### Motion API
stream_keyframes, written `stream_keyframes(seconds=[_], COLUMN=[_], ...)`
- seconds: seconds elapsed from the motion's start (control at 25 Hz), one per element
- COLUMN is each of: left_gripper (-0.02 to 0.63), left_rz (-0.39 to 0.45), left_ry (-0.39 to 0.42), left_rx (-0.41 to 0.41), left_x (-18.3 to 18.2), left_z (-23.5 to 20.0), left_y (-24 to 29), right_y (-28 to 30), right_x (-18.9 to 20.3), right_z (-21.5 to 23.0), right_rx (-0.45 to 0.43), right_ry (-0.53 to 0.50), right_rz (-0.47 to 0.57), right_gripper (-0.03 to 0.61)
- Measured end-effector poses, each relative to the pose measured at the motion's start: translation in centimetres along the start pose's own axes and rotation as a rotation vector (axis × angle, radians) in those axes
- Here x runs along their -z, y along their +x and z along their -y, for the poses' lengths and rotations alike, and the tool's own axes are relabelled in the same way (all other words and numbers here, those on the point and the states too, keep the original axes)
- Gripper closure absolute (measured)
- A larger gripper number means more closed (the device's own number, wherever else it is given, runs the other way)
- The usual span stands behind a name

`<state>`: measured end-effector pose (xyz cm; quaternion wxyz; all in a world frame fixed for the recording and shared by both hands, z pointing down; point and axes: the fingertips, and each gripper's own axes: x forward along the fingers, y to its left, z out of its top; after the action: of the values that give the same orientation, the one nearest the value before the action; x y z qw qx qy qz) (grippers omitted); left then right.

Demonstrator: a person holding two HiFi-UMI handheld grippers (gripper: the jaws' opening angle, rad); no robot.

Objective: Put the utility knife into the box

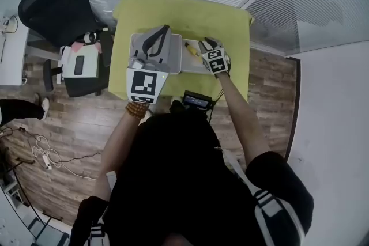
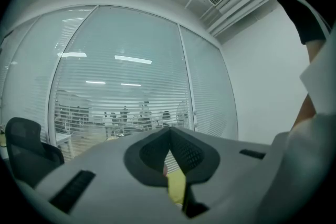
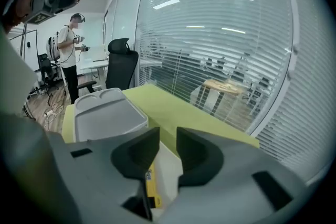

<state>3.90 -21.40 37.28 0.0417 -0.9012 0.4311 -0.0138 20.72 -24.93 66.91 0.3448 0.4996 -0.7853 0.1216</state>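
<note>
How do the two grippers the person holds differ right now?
The left gripper has jaws meeting at the tips; the right gripper has them apart. The left gripper hangs over the grey container, the right gripper over the white box holding the yellow knife. Both hold nothing.

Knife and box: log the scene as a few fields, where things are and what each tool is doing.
knife: yellow, lying in the box
box: white, open, on the green table
lid: gray, on the table beside the box
right tool: open, above the knife, gripping nothing
left tool: shut, empty, over the lid
</note>
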Motion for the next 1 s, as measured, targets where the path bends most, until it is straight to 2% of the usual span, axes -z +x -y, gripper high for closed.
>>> stream_keyframes(seconds=[0.4,0.56,0.84,1.0], left_gripper=[0.604,0.604,0.604,0.604], left_rz=[0.085,0.099,0.117,0.125], left_ry=[0.022,0.017,-0.017,-0.01], left_rx=[0.02,0.022,-0.009,-0.005], left_x=[-4.3,-5.0,-5.5,-5.5], left_z=[-0.2,-0.4,-1.0,-1.0], left_y=[2.5,3.4,4.5,4.7], right_y=[-3.6,-5.5,-9.5,-11.7], right_x=[-8.4,-11.4,-15.0,-16.6], right_z=[1.7,1.7,2.0,2.0], right_rx=[0.073,0.086,0.135,0.169], right_ry=[-0.023,-0.015,-0.007,0.033], right_rz=[0.213,0.287,0.406,0.484], right_gripper=[0.489,0.516,0.517,0.518])
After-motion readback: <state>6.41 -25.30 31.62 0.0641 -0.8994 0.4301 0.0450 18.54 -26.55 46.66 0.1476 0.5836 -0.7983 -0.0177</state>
